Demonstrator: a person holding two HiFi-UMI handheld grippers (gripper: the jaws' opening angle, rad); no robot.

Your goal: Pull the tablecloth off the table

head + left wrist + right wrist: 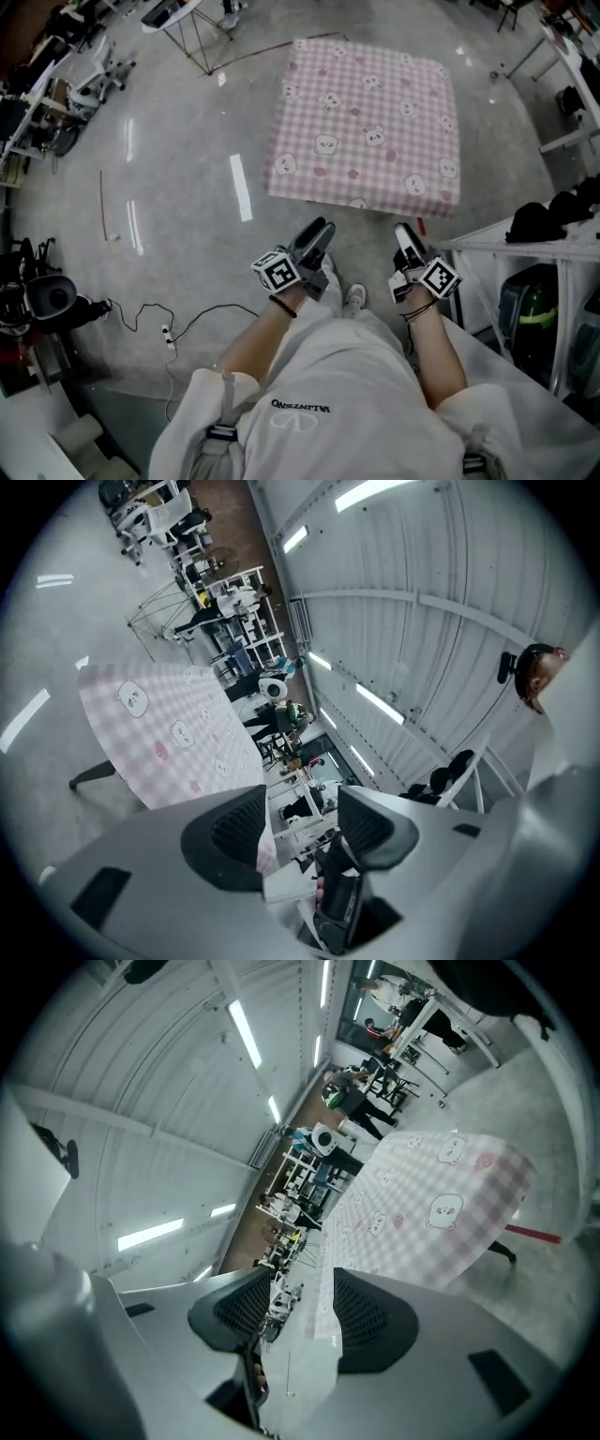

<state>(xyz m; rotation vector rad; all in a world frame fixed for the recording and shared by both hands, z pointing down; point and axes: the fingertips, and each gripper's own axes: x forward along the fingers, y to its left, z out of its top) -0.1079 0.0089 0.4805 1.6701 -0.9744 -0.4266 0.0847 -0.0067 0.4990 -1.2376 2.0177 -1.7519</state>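
A pink checked tablecloth (366, 122) printed with white bears covers a square table ahead of me in the head view, its near hem hanging over the front edge. My left gripper (320, 228) and right gripper (404, 232) are both just short of that hem, apart from the cloth, with open jaws and nothing between them. In the left gripper view the cloth (169, 733) lies beyond the open left gripper (300, 822). The right gripper view also has the cloth (431, 1204), past the open right gripper (305, 1312).
A white rack (553, 253) bearing black items stands close on the right. Cables (169, 323) trail over the grey floor at the left, near a black device (47, 300). A folding stand (202, 42) sits at the far left of the table.
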